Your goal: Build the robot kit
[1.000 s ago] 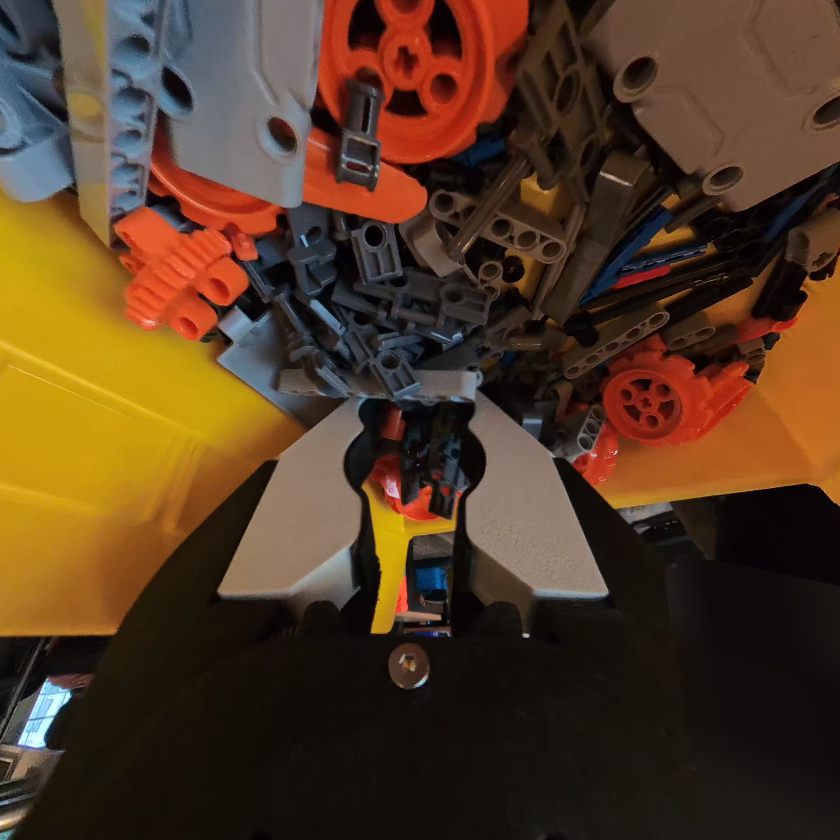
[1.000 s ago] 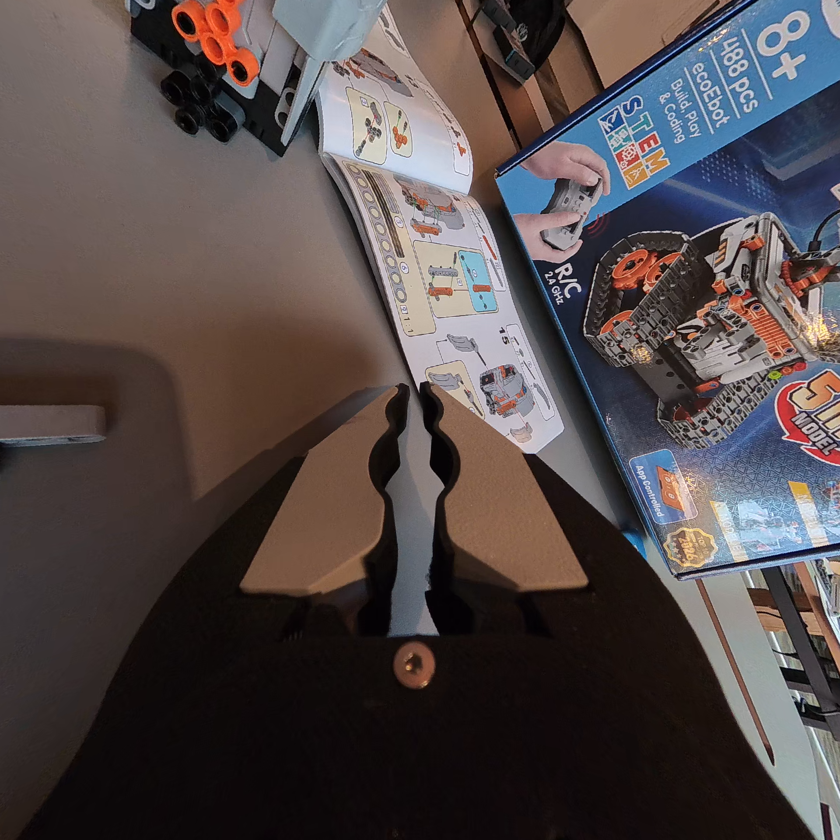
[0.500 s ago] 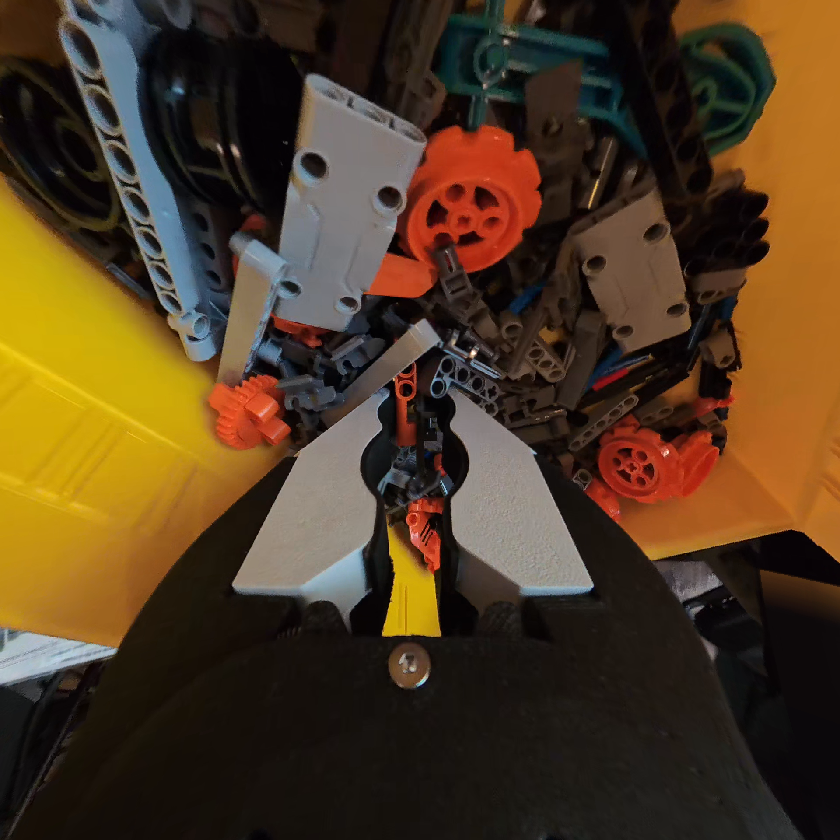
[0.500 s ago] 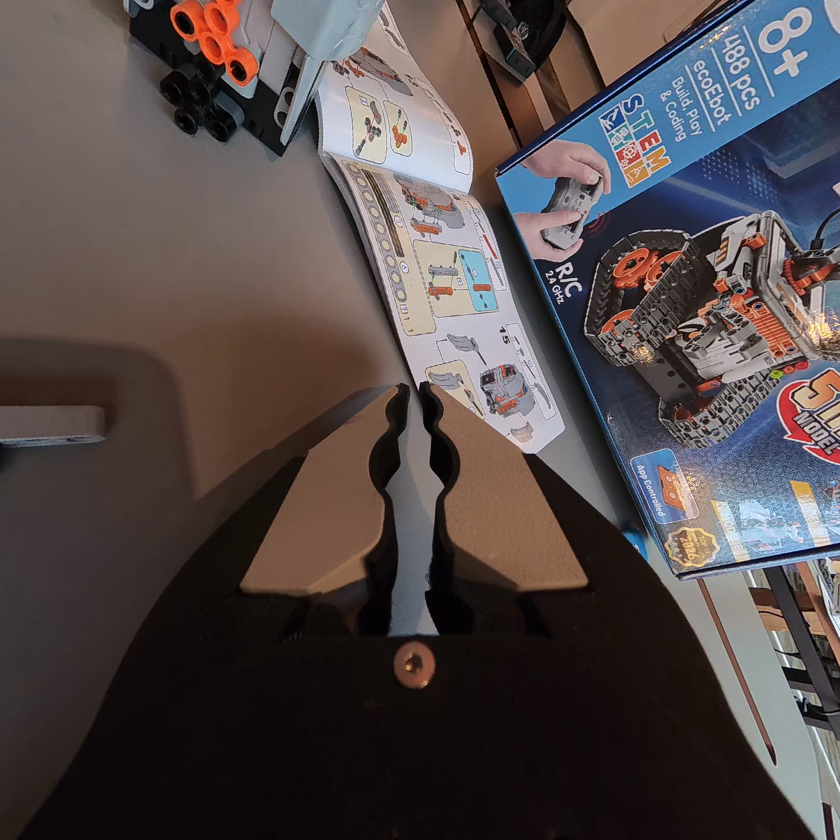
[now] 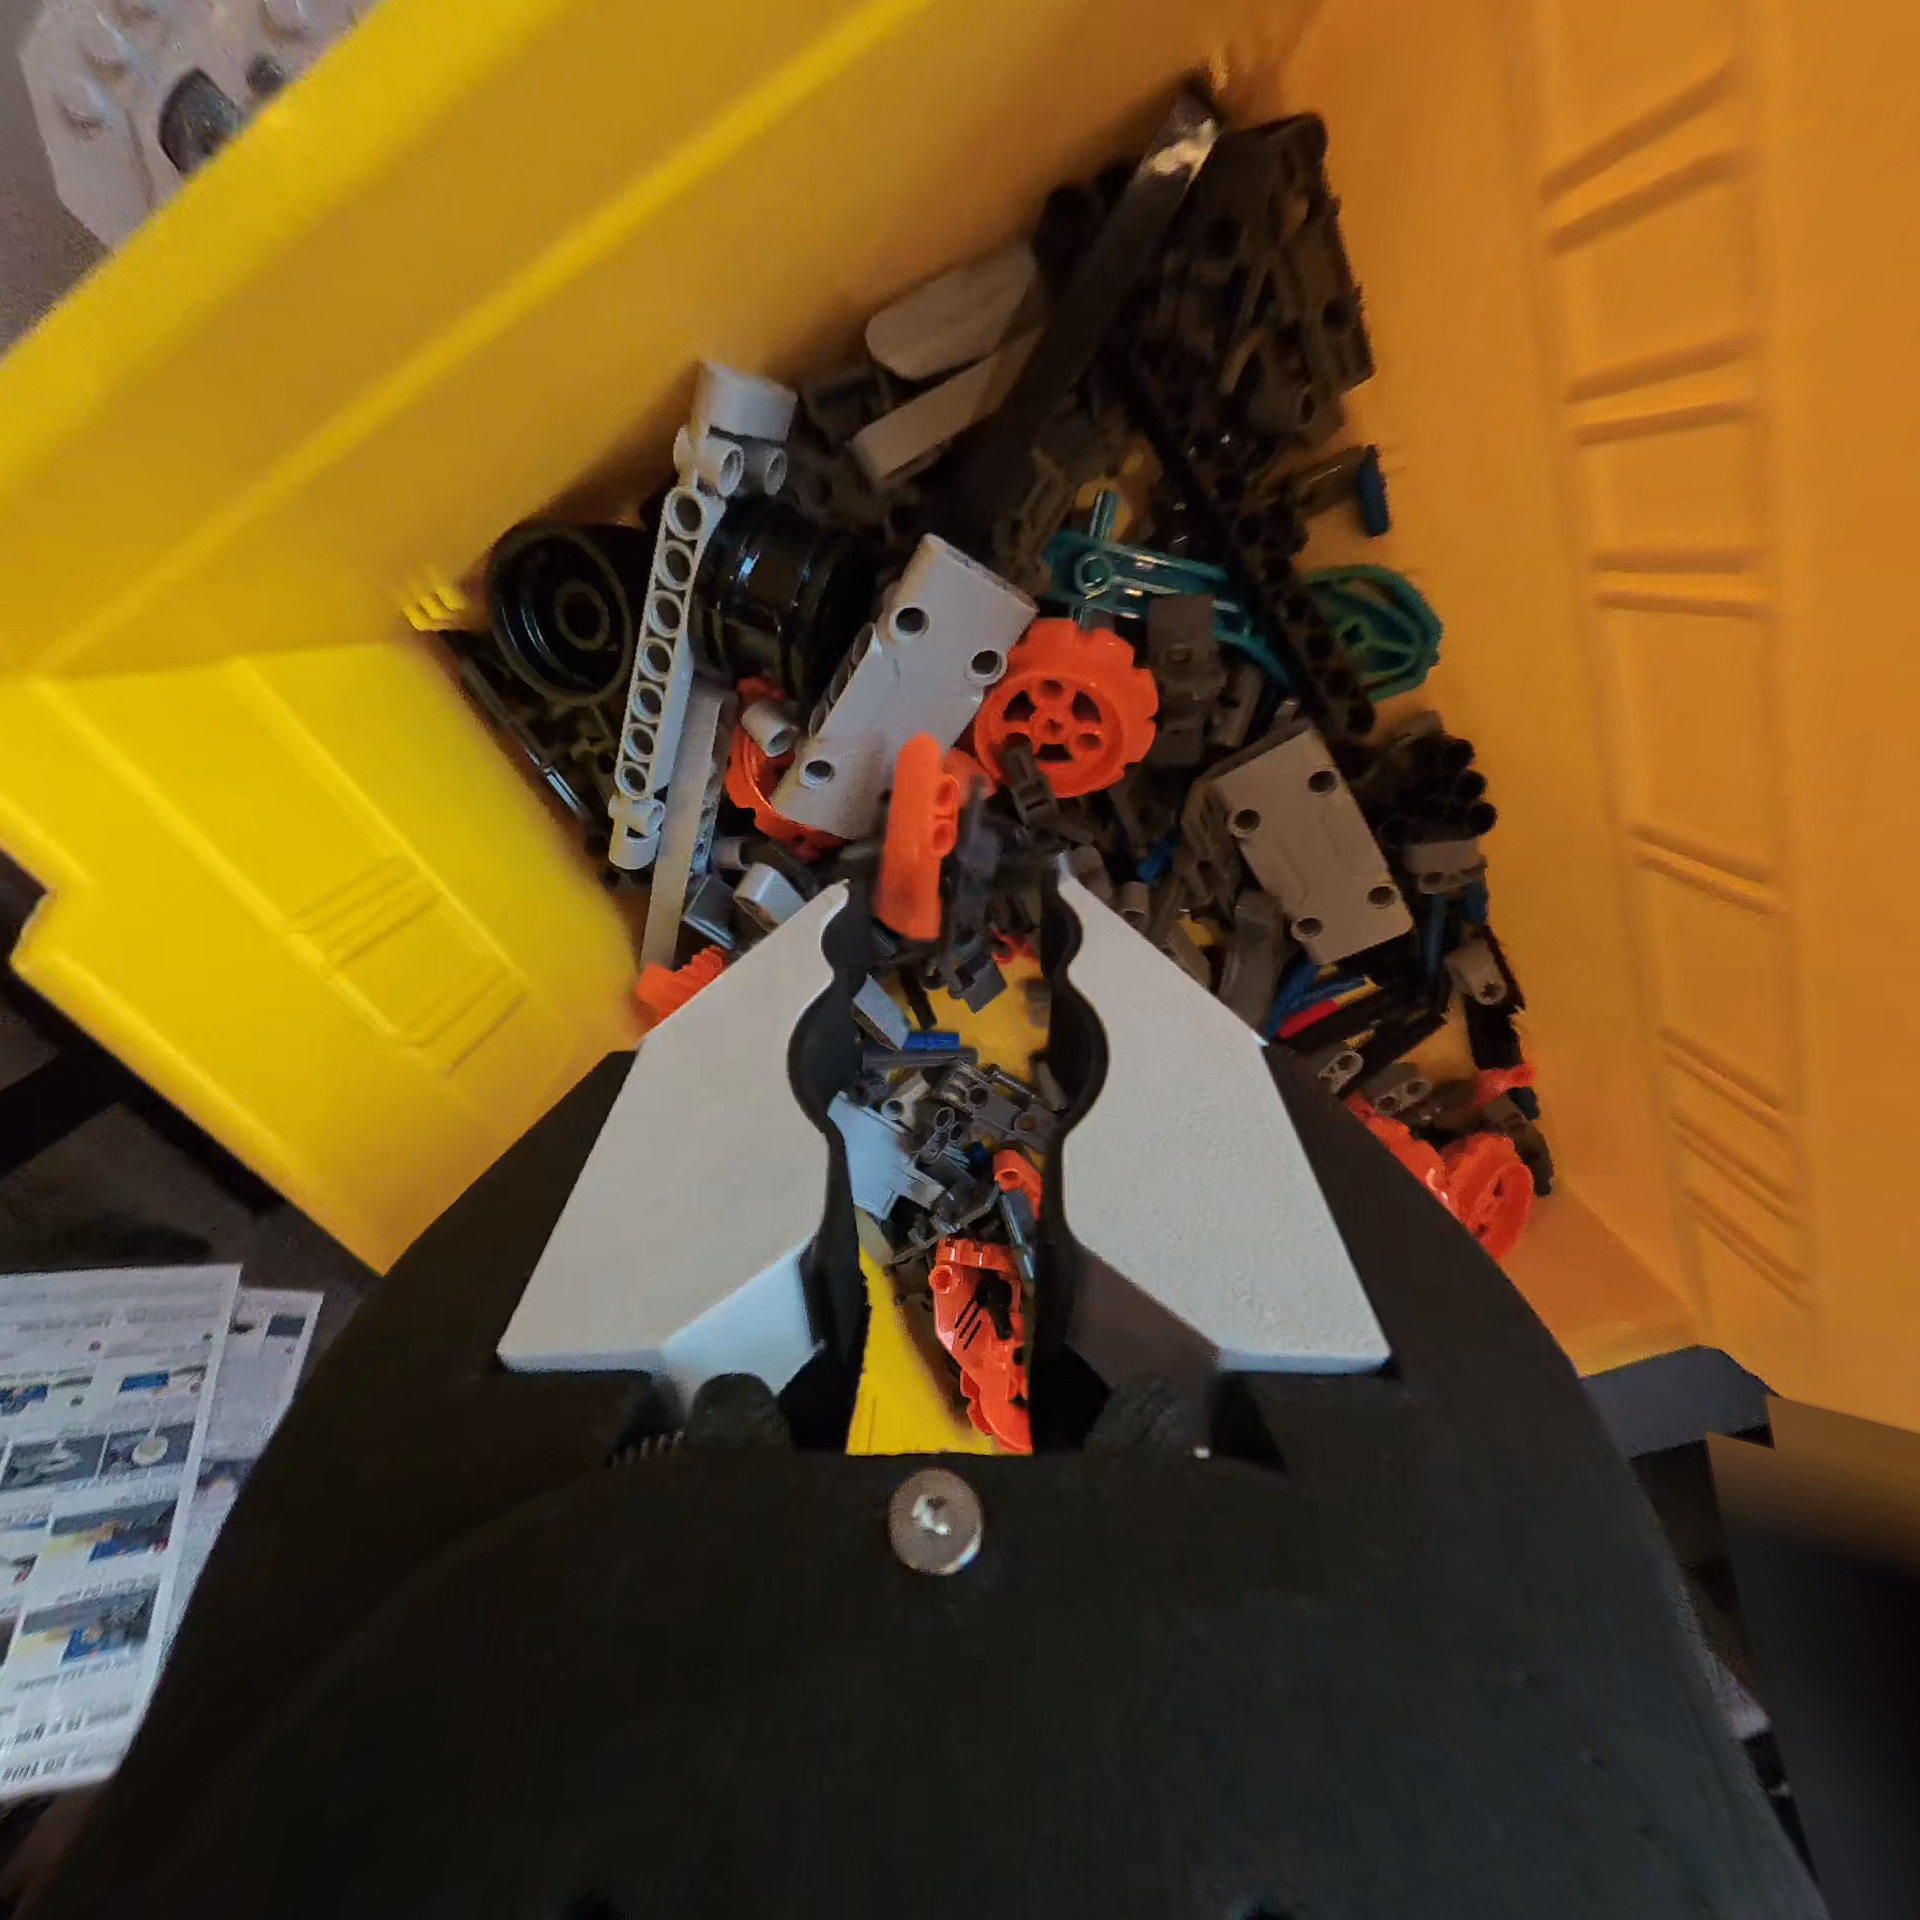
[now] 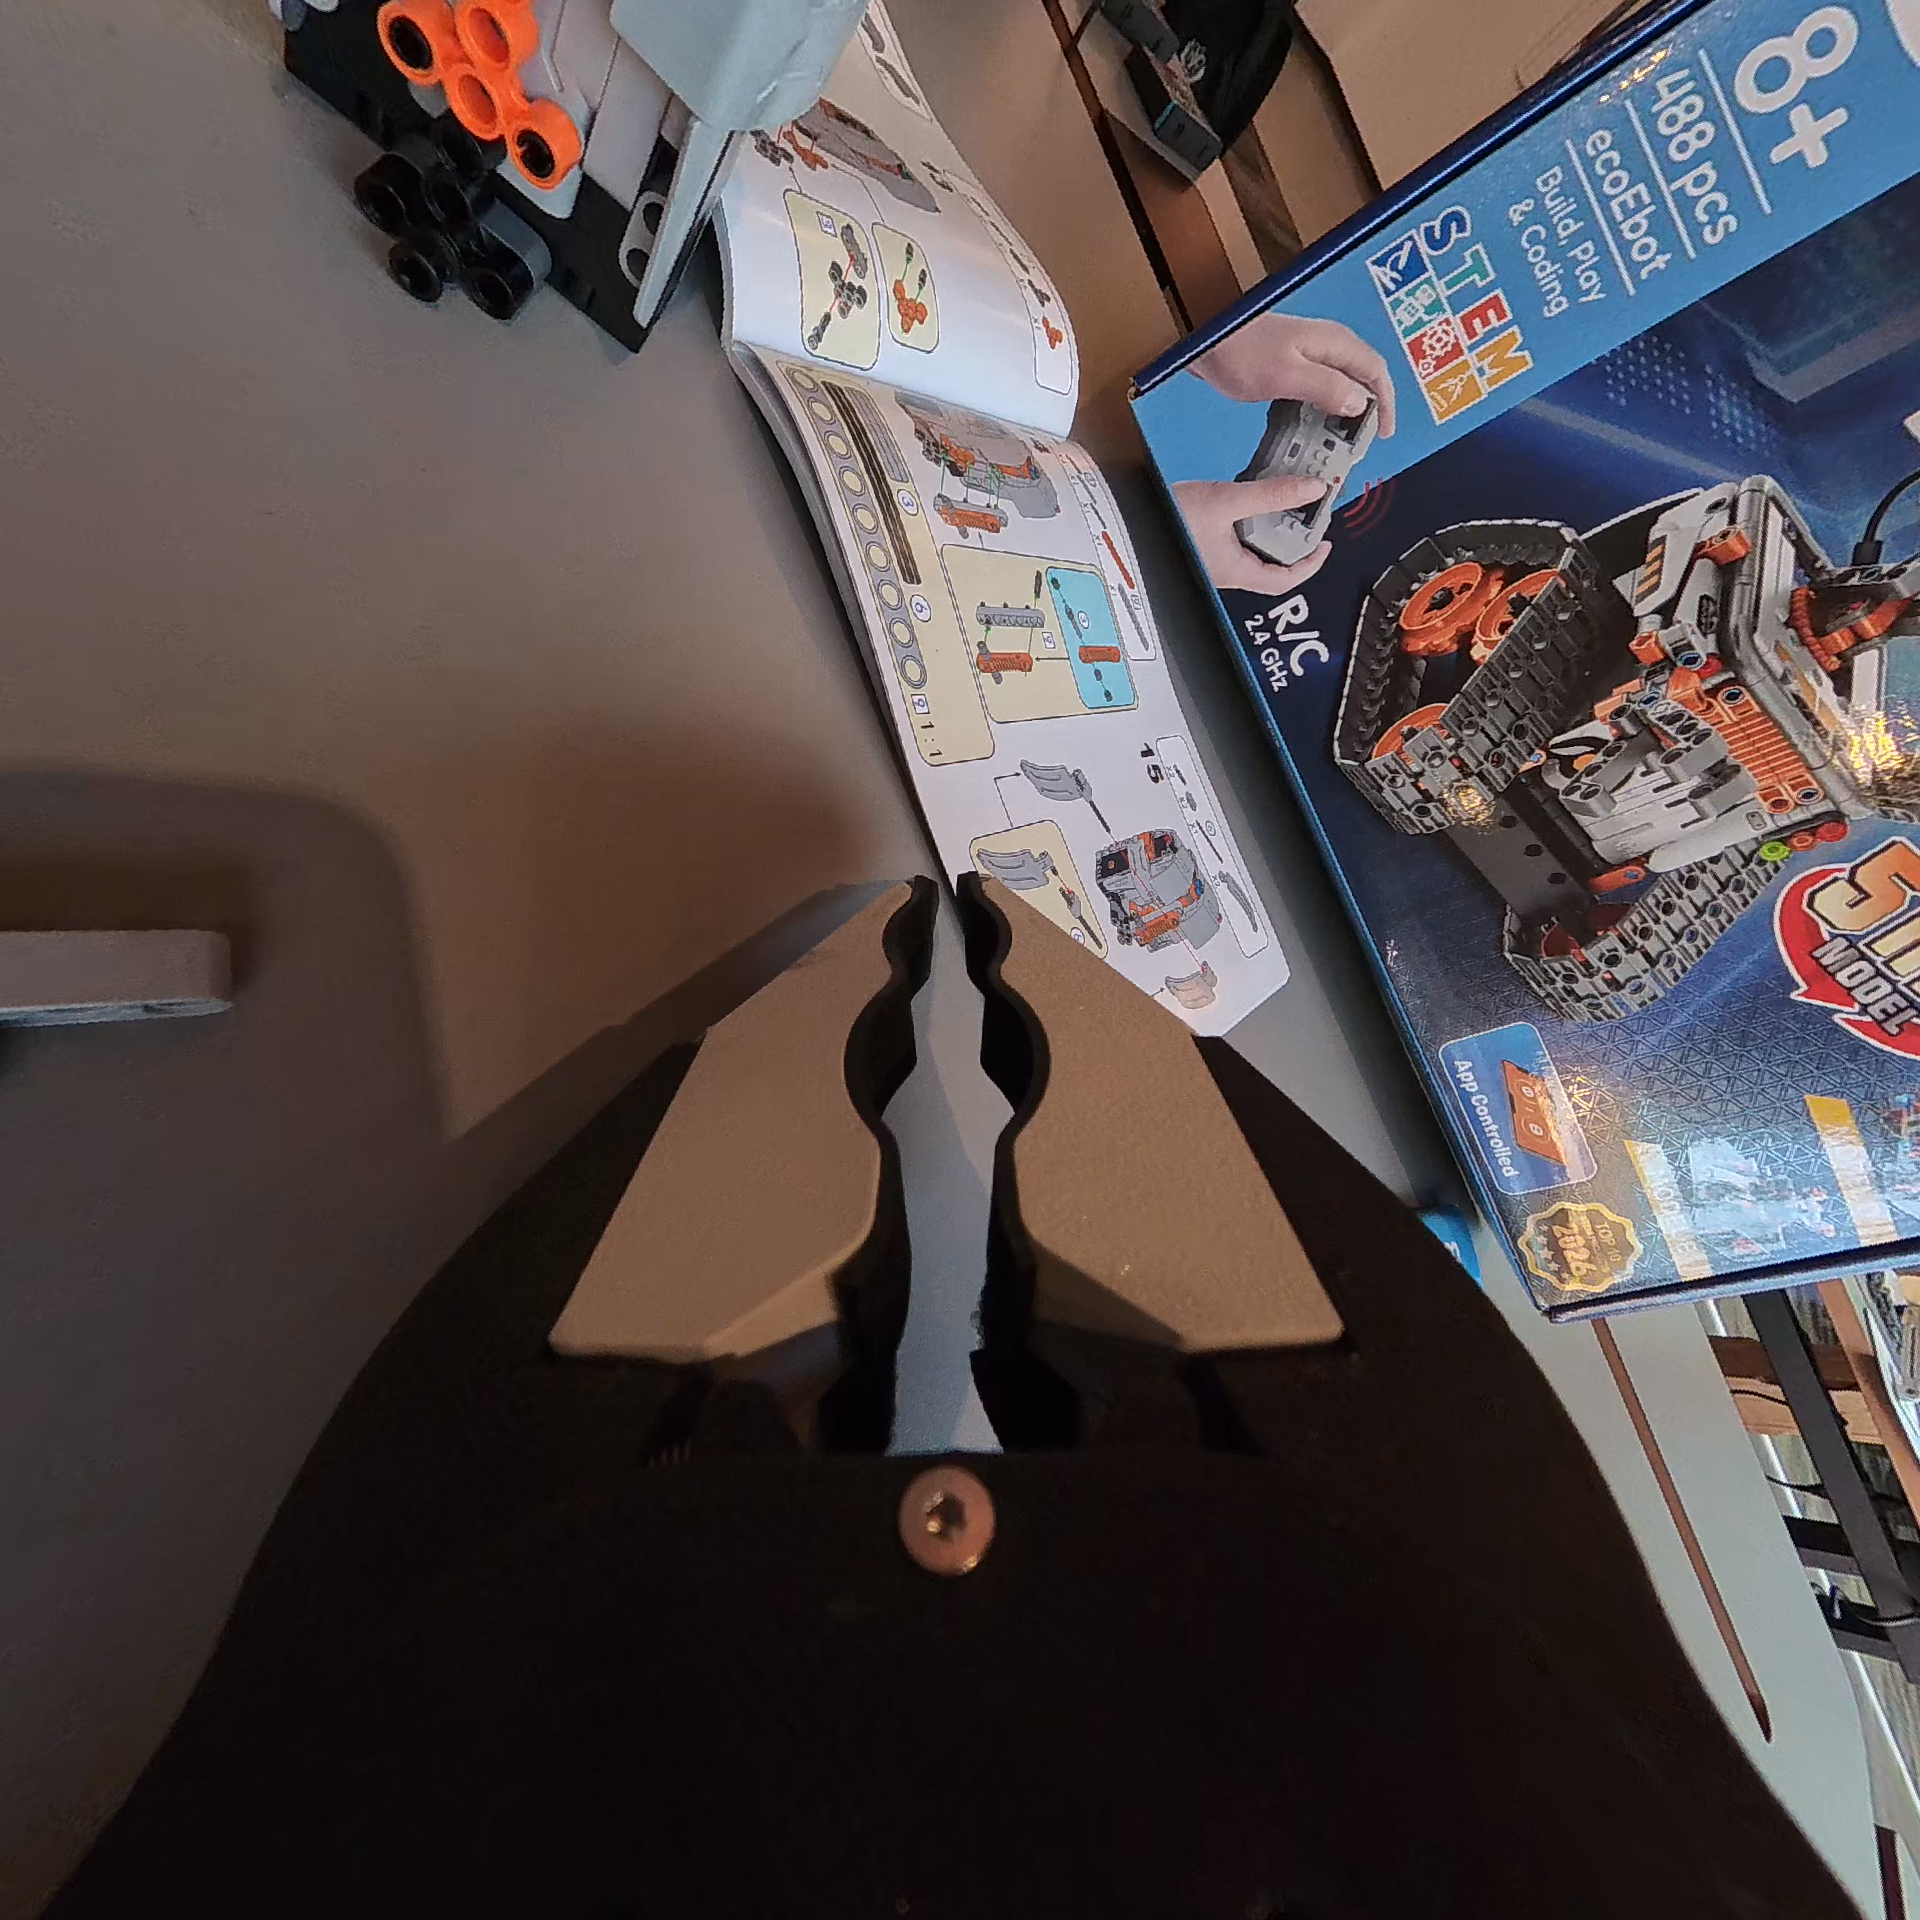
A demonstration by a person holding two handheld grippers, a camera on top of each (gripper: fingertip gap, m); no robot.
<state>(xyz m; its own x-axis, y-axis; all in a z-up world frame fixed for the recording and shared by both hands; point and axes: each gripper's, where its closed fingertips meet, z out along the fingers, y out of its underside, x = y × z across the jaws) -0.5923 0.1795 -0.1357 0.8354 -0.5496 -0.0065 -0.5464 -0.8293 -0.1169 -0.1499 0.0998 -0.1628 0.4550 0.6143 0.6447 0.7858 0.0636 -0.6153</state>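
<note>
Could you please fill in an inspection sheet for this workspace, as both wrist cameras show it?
Surface: grey table, mostly bare.
Job's things: yellow bin holding loose building parts; partly built model at the table's far end.
Clutter: open instruction booklet beside a blue toy box; flat grey piece; printed sheets beside the bin.
Grippers: left gripper over the bin, an orange piece between its tips, grip unclear; right gripper above the table, jaws nearly closed, empty.
Cables: nothing seen.
Surroundings: dark frame bars beyond the table edge.
</note>
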